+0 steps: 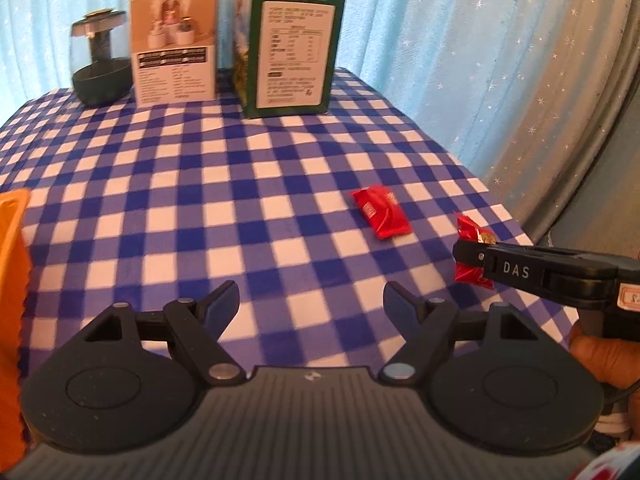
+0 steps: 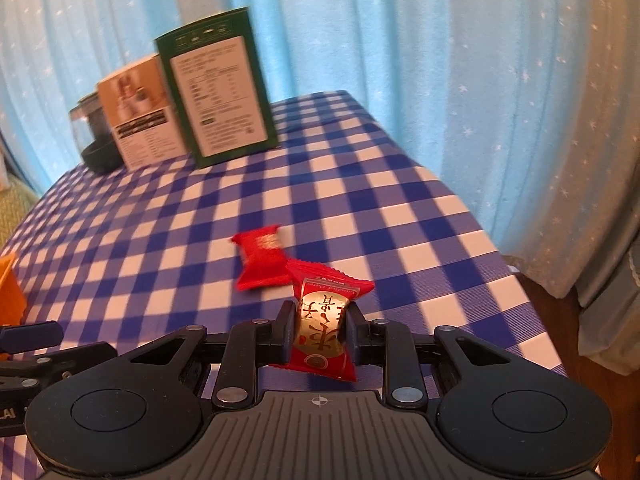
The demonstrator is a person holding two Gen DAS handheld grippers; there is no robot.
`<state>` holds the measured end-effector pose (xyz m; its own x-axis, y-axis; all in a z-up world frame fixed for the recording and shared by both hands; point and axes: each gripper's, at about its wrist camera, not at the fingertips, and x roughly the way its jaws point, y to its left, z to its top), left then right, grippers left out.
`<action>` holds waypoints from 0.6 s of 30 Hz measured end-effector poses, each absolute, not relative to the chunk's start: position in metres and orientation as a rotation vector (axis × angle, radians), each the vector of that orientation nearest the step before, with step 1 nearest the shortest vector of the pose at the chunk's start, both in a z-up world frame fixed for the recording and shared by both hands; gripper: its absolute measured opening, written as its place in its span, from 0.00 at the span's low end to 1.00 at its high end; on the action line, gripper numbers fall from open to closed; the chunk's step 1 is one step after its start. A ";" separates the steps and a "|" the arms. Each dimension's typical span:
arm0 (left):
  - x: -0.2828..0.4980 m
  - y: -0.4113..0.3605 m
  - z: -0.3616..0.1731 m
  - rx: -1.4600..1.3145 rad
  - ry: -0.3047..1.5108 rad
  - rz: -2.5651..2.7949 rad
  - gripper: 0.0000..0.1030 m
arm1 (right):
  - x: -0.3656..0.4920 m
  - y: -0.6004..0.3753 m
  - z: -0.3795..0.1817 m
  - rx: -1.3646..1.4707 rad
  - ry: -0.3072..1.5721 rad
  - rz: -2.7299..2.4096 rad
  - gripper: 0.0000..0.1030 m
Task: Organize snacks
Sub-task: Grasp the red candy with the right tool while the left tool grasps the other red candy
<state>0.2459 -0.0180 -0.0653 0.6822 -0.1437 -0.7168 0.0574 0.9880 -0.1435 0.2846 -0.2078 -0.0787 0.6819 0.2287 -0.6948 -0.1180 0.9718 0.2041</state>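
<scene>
The right gripper (image 2: 319, 330) clamps a red snack packet (image 2: 324, 332) between its two fingers, lifted off the blue-and-white checked tablecloth (image 2: 360, 208); the packet stands roughly upright in the pinch, gold lettering facing the camera. A second red snack packet (image 2: 262, 262) lies flat on the cloth just beyond the held one, well short of the green box (image 2: 218, 88). The left gripper (image 1: 311, 300) hangs over the cloth with its fingers spread wide and nothing between them. From the left wrist view, the right gripper (image 1: 466, 252) reaches in from the right, close to the table's right edge, the held packet (image 1: 472, 256) showing at its tip and the lying packet (image 1: 381, 212) left of it. A broad stretch of bare cloth separates the lying packet from the green box (image 1: 294, 46), the tan box (image 1: 176, 46) and dark jar (image 1: 100, 64) at the far edge. An orange container (image 1: 12, 280) sits at the left edge.
</scene>
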 end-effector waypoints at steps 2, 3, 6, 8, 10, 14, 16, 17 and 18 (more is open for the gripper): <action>0.256 -0.025 -0.068 -0.115 0.809 -0.120 0.73 | 0.291 -0.216 -0.081 0.153 0.798 0.184 0.25; 0.262 -0.029 -0.070 -0.115 0.807 -0.120 0.70 | 0.293 -0.219 -0.082 0.158 0.797 0.180 0.25; 0.279 -0.040 -0.075 -0.105 0.798 -0.120 0.66 | 0.300 -0.231 -0.087 0.175 0.804 0.158 0.25; 0.292 -0.045 -0.080 -0.124 0.795 -0.123 0.66 | 0.302 -0.237 -0.090 0.185 0.810 0.144 0.25; 0.305 -0.048 -0.086 -0.167 0.791 -0.132 0.62 | 0.304 -0.242 -0.091 0.190 0.807 0.134 0.25; 0.327 -0.054 -0.096 -0.272 0.777 -0.172 0.56 | 0.307 -0.249 -0.095 0.191 0.808 0.123 0.25; 0.336 -0.058 -0.100 -0.283 0.776 -0.171 0.54 | 0.308 -0.250 -0.096 0.184 0.808 0.125 0.25; 0.340 -0.061 -0.102 -0.284 0.775 -0.168 0.54 | 0.309 -0.250 -0.096 0.178 0.804 0.125 0.25; 0.344 -0.064 -0.104 -0.281 0.777 -0.164 0.53 | 0.309 -0.249 -0.096 0.174 0.802 0.124 0.25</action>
<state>0.3439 -0.0638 -0.1042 0.7032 -0.2479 -0.6664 0.0424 0.9502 -0.3087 0.3092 -0.2495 -0.0962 0.6889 0.1758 -0.7032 -0.0443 0.9785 0.2013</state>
